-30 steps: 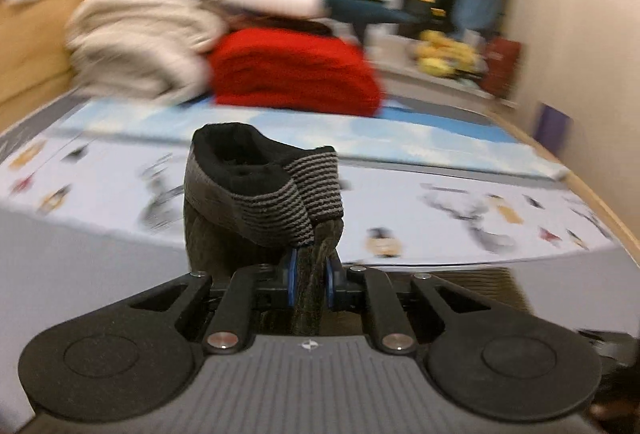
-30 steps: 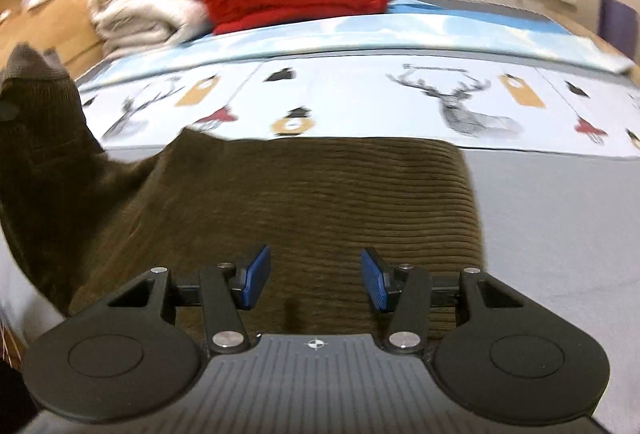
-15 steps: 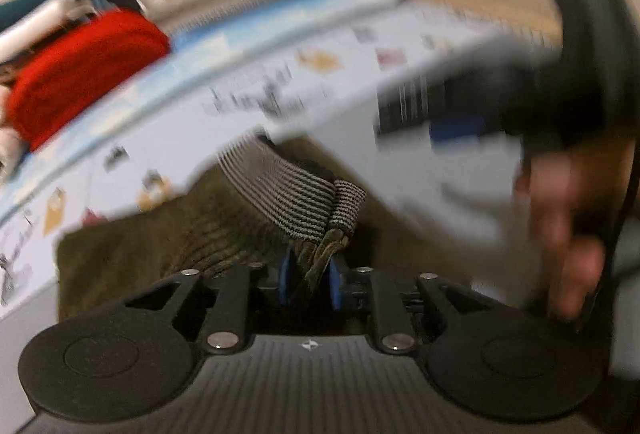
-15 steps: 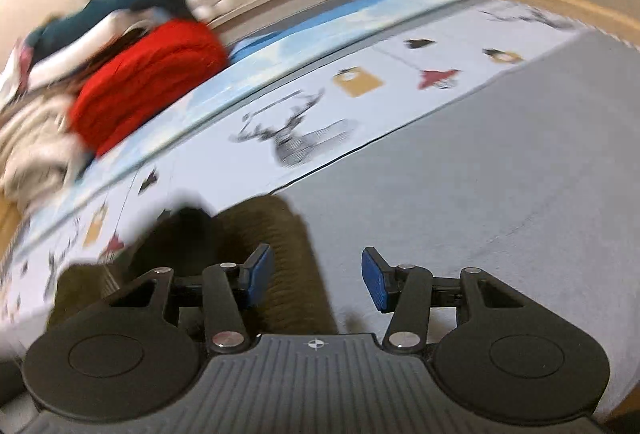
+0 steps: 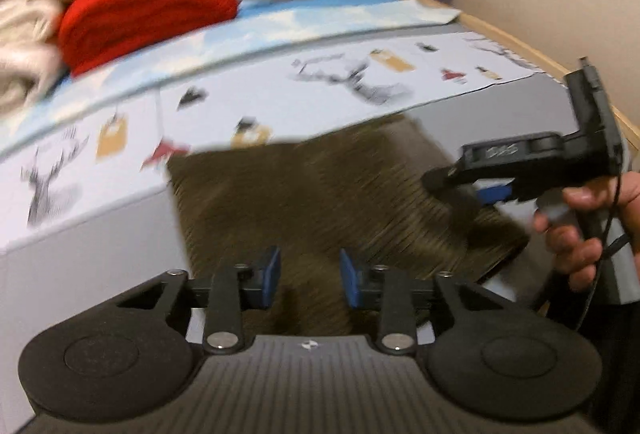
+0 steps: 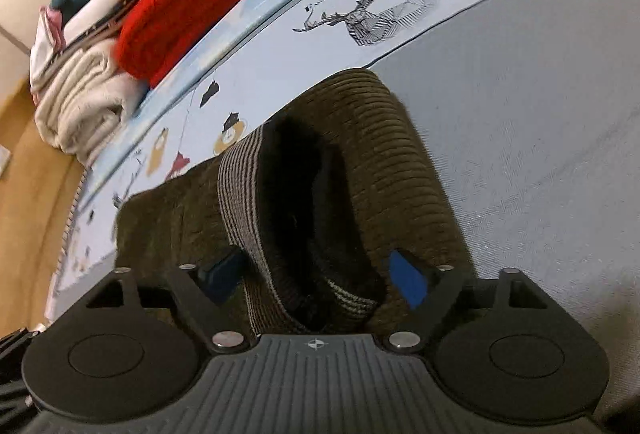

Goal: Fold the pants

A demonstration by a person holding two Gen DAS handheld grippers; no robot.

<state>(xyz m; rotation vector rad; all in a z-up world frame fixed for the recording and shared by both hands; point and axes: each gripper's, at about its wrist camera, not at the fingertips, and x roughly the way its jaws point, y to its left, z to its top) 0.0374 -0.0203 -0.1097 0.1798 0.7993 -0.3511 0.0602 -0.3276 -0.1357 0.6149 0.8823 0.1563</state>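
Note:
The brown corduroy pants [image 5: 336, 193] lie folded on the grey bed cover. My left gripper [image 5: 308, 276] is open and empty just above their near edge. The right gripper also shows in the left wrist view [image 5: 476, 189], held by a hand over the pants' right end. In the right wrist view the pants [image 6: 400, 153] fill the middle, with the striped elastic waistband [image 6: 240, 201] gaping open. My right gripper [image 6: 316, 276] is open, its blue pads on either side of the waistband end.
A red folded blanket [image 5: 144, 9] and a pile of cream and white laundry [image 6: 80, 89] sit at the bed's far side. A printed deer sheet [image 5: 320, 89] lies beyond the pants. A wooden bed edge [image 5: 520, 45] and wall are on the right.
My left gripper has let go of the waistband and opened. The pants' top end now lies folded over on the bed. My right gripper has swung down over the waistband end.

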